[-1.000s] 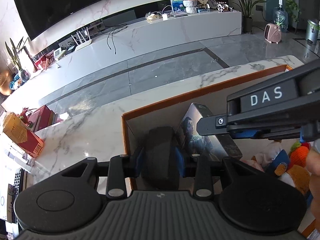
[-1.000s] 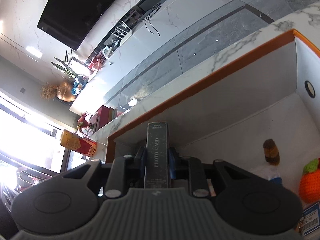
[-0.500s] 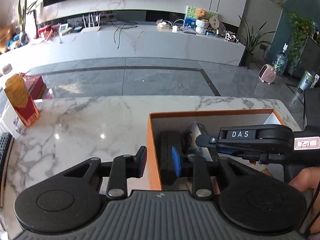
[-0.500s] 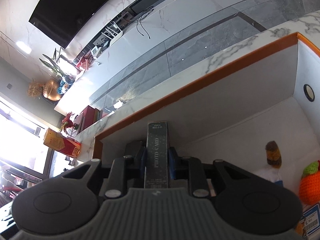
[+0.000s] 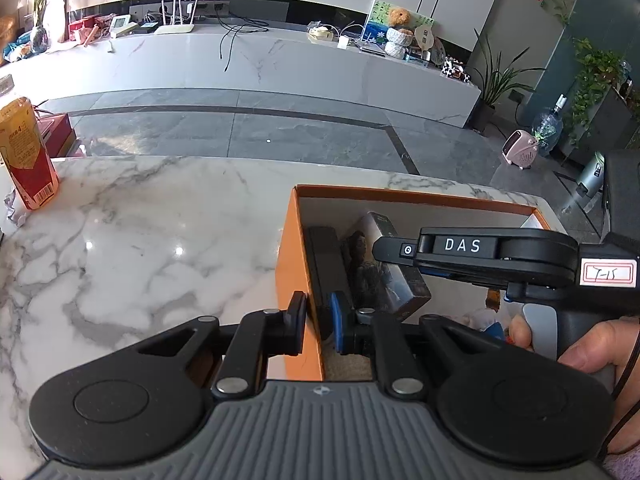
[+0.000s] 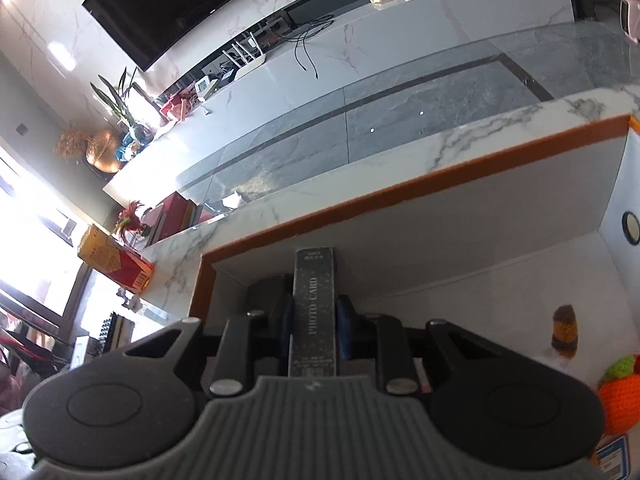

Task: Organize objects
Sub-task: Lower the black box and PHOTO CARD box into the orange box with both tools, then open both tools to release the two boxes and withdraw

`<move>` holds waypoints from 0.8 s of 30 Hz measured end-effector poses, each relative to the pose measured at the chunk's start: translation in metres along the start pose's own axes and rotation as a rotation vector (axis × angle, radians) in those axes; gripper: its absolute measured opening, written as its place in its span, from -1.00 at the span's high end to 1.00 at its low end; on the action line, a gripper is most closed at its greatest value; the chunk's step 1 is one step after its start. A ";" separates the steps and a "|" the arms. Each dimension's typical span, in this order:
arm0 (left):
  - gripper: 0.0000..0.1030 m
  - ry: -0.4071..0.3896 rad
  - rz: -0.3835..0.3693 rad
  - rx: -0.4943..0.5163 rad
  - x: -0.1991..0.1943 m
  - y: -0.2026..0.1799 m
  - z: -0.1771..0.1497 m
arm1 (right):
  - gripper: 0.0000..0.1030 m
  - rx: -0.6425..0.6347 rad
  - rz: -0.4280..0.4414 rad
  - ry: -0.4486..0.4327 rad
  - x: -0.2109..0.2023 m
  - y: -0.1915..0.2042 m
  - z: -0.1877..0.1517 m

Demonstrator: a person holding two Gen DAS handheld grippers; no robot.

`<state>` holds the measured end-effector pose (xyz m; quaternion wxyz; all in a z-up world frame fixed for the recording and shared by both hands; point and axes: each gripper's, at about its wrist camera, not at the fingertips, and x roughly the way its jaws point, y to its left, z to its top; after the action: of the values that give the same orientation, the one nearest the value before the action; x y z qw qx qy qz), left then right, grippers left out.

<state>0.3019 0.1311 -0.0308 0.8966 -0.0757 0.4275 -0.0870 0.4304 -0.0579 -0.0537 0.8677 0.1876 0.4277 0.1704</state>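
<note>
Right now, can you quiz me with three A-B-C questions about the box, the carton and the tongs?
1. What colour is the big box's rim?
A) blue B) orange C) green
2. Where is the red and yellow carton?
A) on the marble table, outside the box B) inside the box C) on the floor
3. What are the right tongs doing?
A) open and empty B) shut on the PHOTO CARD pack C) out of sight

Answers: B, the rim and outer wall are orange. A, the carton stands at the table's far left, well apart from the box. B, the pack sits squeezed between both blue pads.
</note>
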 end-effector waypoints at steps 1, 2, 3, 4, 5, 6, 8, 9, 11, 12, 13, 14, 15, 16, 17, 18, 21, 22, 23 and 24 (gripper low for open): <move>0.69 -0.001 -0.002 -0.004 0.000 0.000 0.000 | 0.52 -0.033 -0.012 -0.005 0.000 0.002 -0.001; 0.69 -0.001 -0.005 -0.006 0.000 0.001 -0.001 | 0.52 -0.074 -0.032 -0.011 0.000 0.006 -0.003; 0.69 -0.001 -0.009 -0.009 0.000 0.002 0.000 | 0.52 -0.125 -0.062 -0.018 0.001 0.010 -0.005; 0.69 -0.001 -0.012 -0.013 0.000 0.003 0.000 | 0.52 -0.175 -0.089 -0.024 0.002 0.015 -0.008; 0.69 -0.002 -0.015 -0.016 0.000 0.005 0.000 | 0.52 -0.213 -0.108 -0.024 0.004 0.018 -0.010; 0.69 -0.003 -0.017 -0.019 0.001 0.005 0.001 | 0.52 -0.226 -0.116 -0.014 0.007 0.019 -0.011; 0.69 -0.004 -0.019 -0.023 0.001 0.005 0.001 | 0.53 -0.176 -0.083 0.015 0.011 0.013 -0.007; 0.70 -0.005 -0.019 -0.023 0.001 0.005 0.000 | 0.52 -0.146 -0.068 0.028 0.014 0.010 -0.005; 0.71 -0.004 -0.018 -0.022 0.001 0.004 0.000 | 0.52 -0.124 -0.066 0.052 0.020 0.007 -0.003; 0.72 -0.004 -0.019 -0.022 0.001 0.005 0.000 | 0.52 -0.130 -0.069 0.059 0.022 0.008 -0.003; 0.72 -0.005 -0.019 -0.023 0.001 0.004 0.000 | 0.52 -0.137 -0.073 0.068 0.025 0.010 -0.003; 0.72 -0.004 -0.020 -0.024 0.001 0.005 0.000 | 0.52 -0.139 -0.079 0.080 0.028 0.011 -0.002; 0.72 -0.004 -0.020 -0.024 0.001 0.004 0.000 | 0.52 -0.141 -0.082 0.095 0.031 0.011 -0.002; 0.72 -0.004 -0.019 -0.023 0.000 0.004 0.000 | 0.52 -0.140 -0.081 0.111 0.034 0.014 -0.002; 0.72 -0.003 -0.019 -0.022 0.000 0.004 0.000 | 0.52 -0.137 -0.077 0.127 0.037 0.013 -0.002; 0.72 -0.001 -0.016 -0.020 0.000 0.004 0.000 | 0.52 -0.136 -0.068 0.141 0.039 0.013 -0.003; 0.75 0.006 -0.001 -0.012 0.001 0.000 0.000 | 0.51 -0.184 -0.058 0.156 0.040 0.020 -0.005; 0.75 0.008 0.002 -0.011 0.001 -0.001 0.000 | 0.51 -0.199 -0.065 0.157 0.041 0.022 -0.006; 0.75 0.008 0.005 -0.011 0.001 -0.002 0.000 | 0.51 -0.202 -0.068 0.158 0.041 0.023 -0.006; 0.75 0.009 0.007 -0.012 0.001 -0.002 0.001 | 0.50 -0.198 -0.068 0.158 0.041 0.022 -0.005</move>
<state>0.3030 0.1286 -0.0310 0.8945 -0.0793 0.4324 -0.0816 0.4466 -0.0188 -0.0742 0.8507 0.0726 0.4821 0.1965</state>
